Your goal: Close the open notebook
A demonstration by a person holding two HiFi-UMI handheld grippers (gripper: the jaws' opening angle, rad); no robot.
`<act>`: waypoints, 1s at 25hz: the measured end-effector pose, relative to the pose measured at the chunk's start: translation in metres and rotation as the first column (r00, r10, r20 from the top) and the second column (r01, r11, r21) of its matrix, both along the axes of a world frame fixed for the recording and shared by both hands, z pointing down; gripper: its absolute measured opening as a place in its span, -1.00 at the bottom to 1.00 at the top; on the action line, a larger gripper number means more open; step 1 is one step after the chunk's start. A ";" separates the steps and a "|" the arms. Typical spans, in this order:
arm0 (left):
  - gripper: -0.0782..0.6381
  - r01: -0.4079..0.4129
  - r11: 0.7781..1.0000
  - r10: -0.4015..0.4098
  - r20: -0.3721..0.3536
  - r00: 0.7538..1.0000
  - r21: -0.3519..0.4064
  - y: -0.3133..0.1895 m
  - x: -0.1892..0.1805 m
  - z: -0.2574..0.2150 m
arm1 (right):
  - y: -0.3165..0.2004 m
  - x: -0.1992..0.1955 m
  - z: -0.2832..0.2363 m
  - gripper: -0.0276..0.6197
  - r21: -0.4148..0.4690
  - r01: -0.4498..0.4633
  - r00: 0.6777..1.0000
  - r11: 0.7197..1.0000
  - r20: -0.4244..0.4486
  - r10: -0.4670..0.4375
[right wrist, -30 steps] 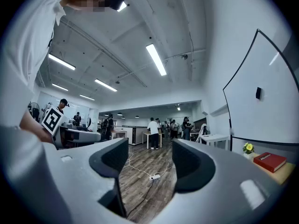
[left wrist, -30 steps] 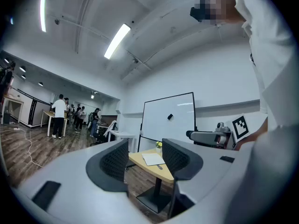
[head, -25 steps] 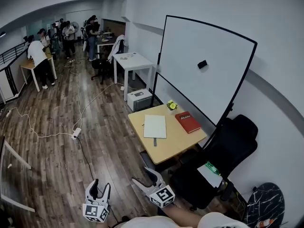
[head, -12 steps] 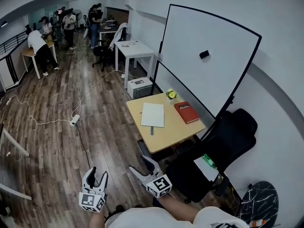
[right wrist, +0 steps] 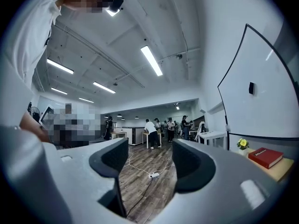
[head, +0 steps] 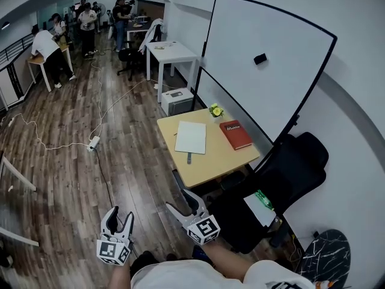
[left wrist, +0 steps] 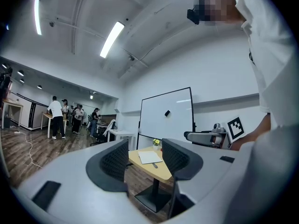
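Desk (head: 224, 161) nearer, notebook (head: 191, 137) still open

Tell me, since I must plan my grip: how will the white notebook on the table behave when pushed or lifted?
The white notebook lies thin and flat on the table, so it is probably light and may slide when pushed. Seen so thin, its sheets likely flex rather than stay stiff.
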State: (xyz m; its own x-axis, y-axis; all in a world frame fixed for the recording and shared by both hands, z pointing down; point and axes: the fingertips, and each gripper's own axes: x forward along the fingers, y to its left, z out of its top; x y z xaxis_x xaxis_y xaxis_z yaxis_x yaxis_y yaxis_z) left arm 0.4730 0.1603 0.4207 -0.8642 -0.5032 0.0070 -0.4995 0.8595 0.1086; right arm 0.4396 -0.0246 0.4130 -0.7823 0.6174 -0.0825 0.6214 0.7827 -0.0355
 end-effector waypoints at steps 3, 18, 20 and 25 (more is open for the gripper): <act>-0.19 0.009 1.000 -0.009 -0.001 1.000 -0.002 -0.001 -0.008 0.002 | -0.008 -0.009 0.006 0.00 -0.001 -0.007 1.000 1.000 -0.009 0.007; -0.19 -0.026 1.000 0.026 -0.003 1.000 -0.012 -0.005 -0.134 0.012 | -0.014 -0.122 0.019 0.00 0.019 -0.041 0.998 0.999 -0.045 0.042; -0.19 -0.025 1.000 0.025 -0.003 1.000 -0.008 0.000 -0.161 0.014 | -0.009 -0.146 0.019 0.00 0.031 -0.038 0.998 0.999 -0.048 0.039; -0.19 -0.044 0.999 0.044 -0.013 0.999 -0.006 0.013 -0.222 0.013 | 0.002 -0.202 0.022 0.00 0.042 -0.047 0.996 0.998 -0.071 0.050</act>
State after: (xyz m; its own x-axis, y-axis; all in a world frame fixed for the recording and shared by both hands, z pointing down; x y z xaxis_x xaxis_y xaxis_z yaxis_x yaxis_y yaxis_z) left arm 0.2514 0.1730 0.4336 -0.8410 -0.5406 0.0214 -0.5355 0.8373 0.1100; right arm 0.2373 -0.0224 0.4345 -0.8144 0.5802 -0.0004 0.5796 0.8135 -0.0469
